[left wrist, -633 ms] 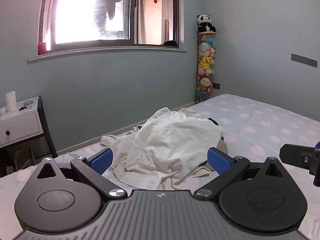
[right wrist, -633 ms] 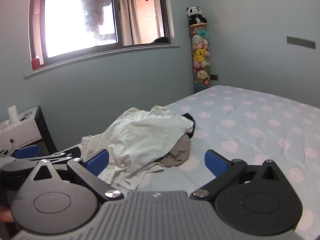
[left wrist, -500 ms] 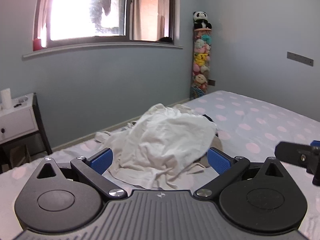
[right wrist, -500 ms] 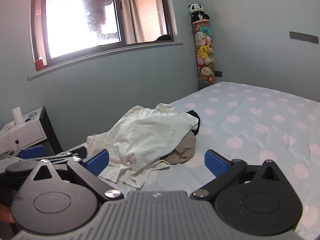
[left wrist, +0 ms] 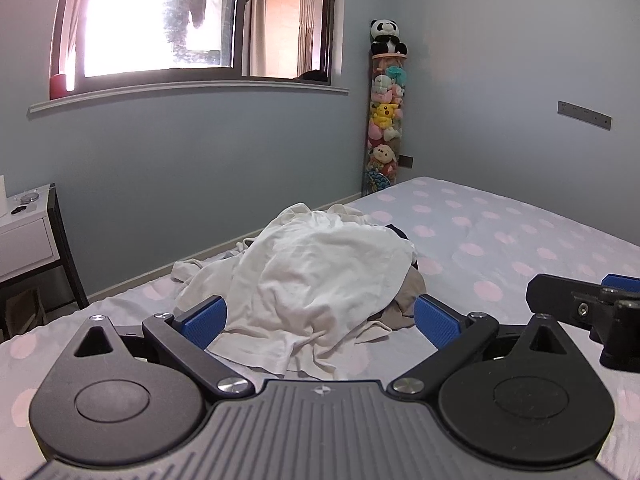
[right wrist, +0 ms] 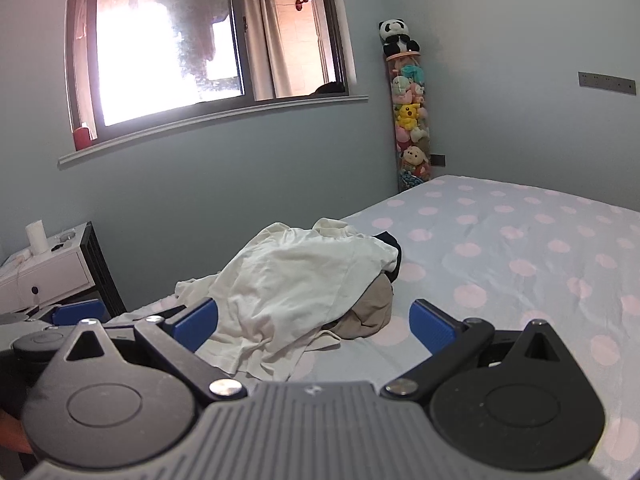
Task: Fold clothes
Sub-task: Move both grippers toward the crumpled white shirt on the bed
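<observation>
A heap of clothes lies on the bed ahead of both grippers. On top is a crumpled white garment (left wrist: 316,276), also in the right wrist view (right wrist: 296,280). A tan garment (right wrist: 368,312) and a dark one (right wrist: 392,252) poke out under its right side. My left gripper (left wrist: 320,320) is open and empty, held above the bed just short of the heap. My right gripper (right wrist: 312,322) is open and empty too, to the right of the left one, its tip showing in the left wrist view (left wrist: 588,304).
The bed (right wrist: 520,256) has a pale blue sheet with pink dots and stretches to the right. A white nightstand (right wrist: 44,272) stands left of the bed. A tall tube of plush toys (left wrist: 384,120) stands in the far corner. A window is in the far wall.
Both grippers have shifted slightly, so the heap sits a little further ahead and the views have tilted up. Both stay open. The clothes have not moved.
</observation>
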`<state>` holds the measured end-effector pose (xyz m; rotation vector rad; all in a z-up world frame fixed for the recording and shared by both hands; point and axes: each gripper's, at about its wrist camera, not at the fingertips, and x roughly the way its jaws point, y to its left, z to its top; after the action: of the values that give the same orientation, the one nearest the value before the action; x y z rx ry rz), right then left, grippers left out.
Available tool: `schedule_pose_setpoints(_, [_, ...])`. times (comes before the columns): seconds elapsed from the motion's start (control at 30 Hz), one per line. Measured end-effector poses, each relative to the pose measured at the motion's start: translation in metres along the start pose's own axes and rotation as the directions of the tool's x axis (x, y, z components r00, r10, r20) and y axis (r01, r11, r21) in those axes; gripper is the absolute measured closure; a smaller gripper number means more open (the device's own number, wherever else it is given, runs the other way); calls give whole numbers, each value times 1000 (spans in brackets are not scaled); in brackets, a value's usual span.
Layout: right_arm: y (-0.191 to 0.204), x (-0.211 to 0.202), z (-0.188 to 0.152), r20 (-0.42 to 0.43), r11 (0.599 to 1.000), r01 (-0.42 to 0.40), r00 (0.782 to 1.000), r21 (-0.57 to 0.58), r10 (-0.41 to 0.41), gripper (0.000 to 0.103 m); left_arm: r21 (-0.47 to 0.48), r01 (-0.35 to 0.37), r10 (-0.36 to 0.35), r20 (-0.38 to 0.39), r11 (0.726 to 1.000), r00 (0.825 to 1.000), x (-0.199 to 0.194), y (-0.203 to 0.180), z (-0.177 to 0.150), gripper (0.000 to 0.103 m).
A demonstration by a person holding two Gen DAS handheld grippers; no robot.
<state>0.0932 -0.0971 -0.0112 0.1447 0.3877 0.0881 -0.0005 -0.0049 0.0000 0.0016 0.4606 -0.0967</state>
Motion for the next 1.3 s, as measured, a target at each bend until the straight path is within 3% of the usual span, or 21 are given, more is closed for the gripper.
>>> schedule_pose_setpoints(1.3, [1,5,-6,-68,999,-46,997,21,47,1,-16,6,-7,-58,1000,998,12,2,-4,2])
